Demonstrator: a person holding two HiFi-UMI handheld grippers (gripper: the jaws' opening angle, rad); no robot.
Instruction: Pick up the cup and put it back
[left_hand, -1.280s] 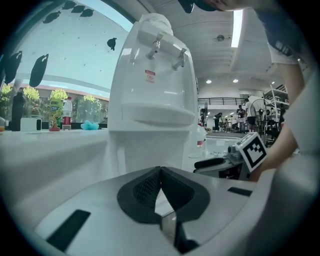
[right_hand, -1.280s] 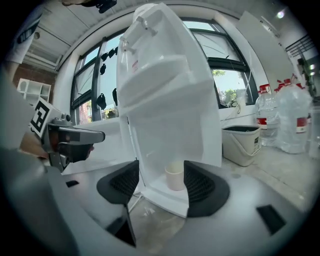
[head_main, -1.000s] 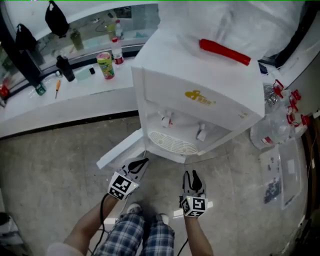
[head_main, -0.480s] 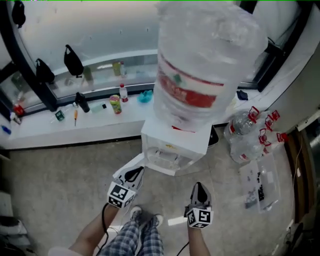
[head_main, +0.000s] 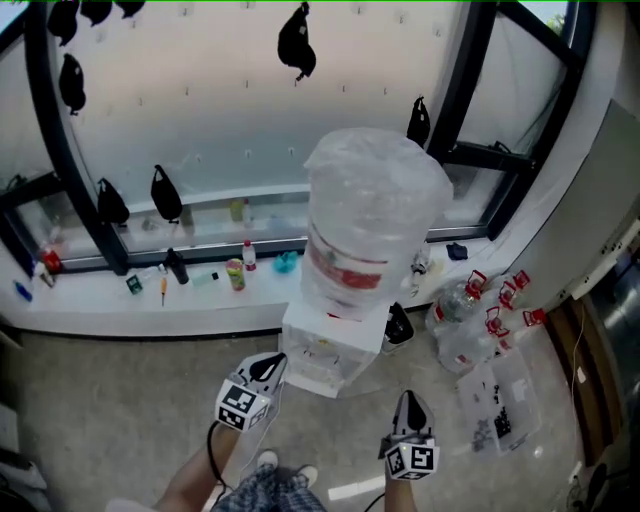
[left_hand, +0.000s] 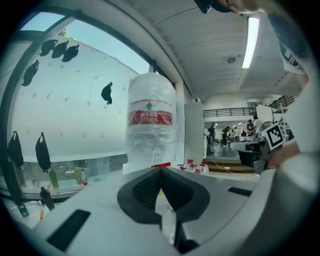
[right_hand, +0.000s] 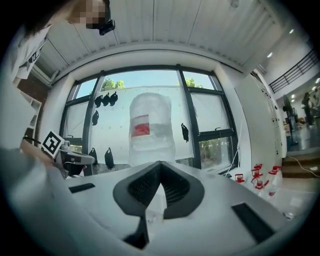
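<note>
No cup shows in any view. A white water dispenser (head_main: 325, 358) stands on the floor with a big clear bottle (head_main: 372, 225) on top. My left gripper (head_main: 271, 366) hangs just in front of the dispenser's left corner, jaws together and empty. My right gripper (head_main: 411, 399) is lower right of the dispenser, also shut with nothing in it. In the left gripper view the left gripper (left_hand: 161, 172) points level at the bottle (left_hand: 150, 127). In the right gripper view the right gripper (right_hand: 160, 166) likewise faces the bottle (right_hand: 149, 131).
A long white sill (head_main: 150, 300) under the window carries small bottles and a green can (head_main: 236, 274). Black bags (head_main: 296, 42) hang on the window. Empty red-capped bottles (head_main: 480, 310) lie on the floor at right. The person's legs (head_main: 262, 488) show at the bottom.
The head view has risen and pulled back: the dispenser went from filling the frame to small under its bottle, and the window came into view. Both grippers rose along with it.
</note>
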